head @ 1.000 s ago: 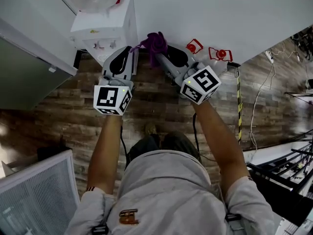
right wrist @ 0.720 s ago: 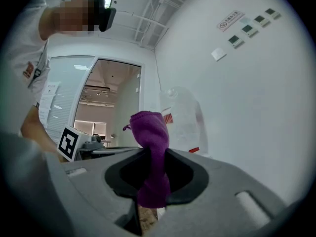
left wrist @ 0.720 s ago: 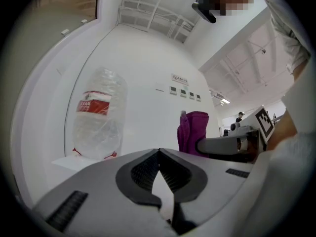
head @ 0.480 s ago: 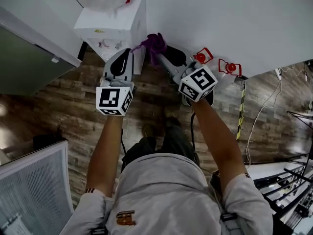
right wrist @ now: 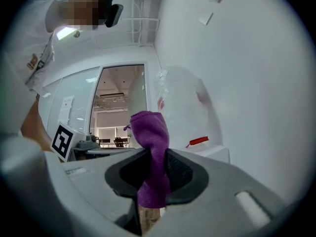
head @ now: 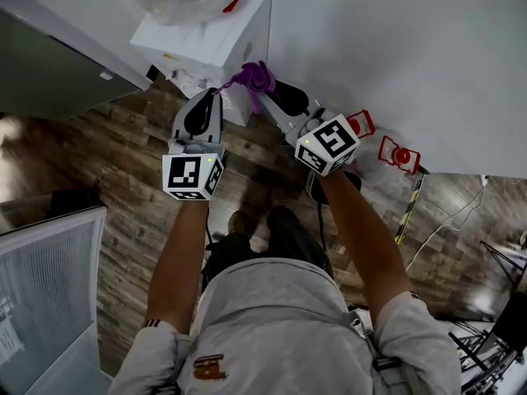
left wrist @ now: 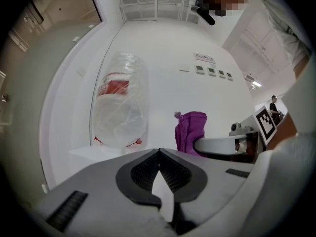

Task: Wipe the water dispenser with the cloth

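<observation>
The right tongs (right wrist: 155, 157) are clamped on a purple cloth (right wrist: 150, 125). It stands up out of the pads as a bunched tuft, with a shorter tail hanging below. The left tongs (left wrist: 159, 152) are shut tip to tip with nothing between them. In the head view both sit at the upper middle of the frame. The cloth is at the lower right corner of the white water dispenser (head: 216, 38), and the left tongs point at its front just to the left. The head view is too small to settle whether the cloth touches the casing yet. The main risk seems to be the grip: only a narrow fold is pinched, so dragging it across the casing could pull it free. Bunched as it is, the tuft would also give little wiping face, and the hard tips of the tongs might scrape the plastic. A wide sweep near the top could knock the big clear bottle (left wrist: 121, 102) seated there. The empty left tongs are close enough to bump the front. The dispenser is a plain white box at the upper left of the frame, with a flat top and red marks round the bottle's base. The bottle has a red label band. The dispenser stands on a dark wooden floor (head: 123, 171) against a white wall (head: 395, 48).
</observation>
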A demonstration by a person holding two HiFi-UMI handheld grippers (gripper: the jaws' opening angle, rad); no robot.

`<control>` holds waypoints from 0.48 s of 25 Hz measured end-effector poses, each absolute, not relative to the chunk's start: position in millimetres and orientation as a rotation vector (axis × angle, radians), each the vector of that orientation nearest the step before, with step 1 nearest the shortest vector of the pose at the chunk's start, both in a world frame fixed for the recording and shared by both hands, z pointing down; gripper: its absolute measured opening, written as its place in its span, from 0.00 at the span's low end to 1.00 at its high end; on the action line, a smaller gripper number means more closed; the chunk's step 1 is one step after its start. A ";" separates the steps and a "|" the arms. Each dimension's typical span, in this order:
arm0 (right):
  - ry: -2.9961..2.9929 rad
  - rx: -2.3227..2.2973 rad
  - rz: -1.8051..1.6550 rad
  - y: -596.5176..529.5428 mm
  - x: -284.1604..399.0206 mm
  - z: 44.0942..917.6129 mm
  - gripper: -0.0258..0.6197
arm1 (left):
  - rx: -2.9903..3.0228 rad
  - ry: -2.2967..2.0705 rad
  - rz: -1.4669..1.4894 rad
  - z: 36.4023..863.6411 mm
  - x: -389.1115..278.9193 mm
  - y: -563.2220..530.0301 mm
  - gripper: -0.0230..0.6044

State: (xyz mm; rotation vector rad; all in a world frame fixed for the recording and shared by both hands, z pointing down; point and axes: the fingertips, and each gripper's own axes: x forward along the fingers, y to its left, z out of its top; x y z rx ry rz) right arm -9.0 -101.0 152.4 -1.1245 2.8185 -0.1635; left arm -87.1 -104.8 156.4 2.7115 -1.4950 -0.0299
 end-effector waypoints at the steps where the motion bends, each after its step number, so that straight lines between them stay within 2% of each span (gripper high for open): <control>1: 2.820 -1.105 -0.174 -106.5 -7.6 155.8 0.18 | 2.690 -1.519 -0.030 160.0 -85.5 -109.5 0.03; 12: 2.902 -0.886 -0.239 -145.6 -21.9 208.1 0.18 | 2.520 -1.688 -0.003 197.9 -84.2 -141.6 0.03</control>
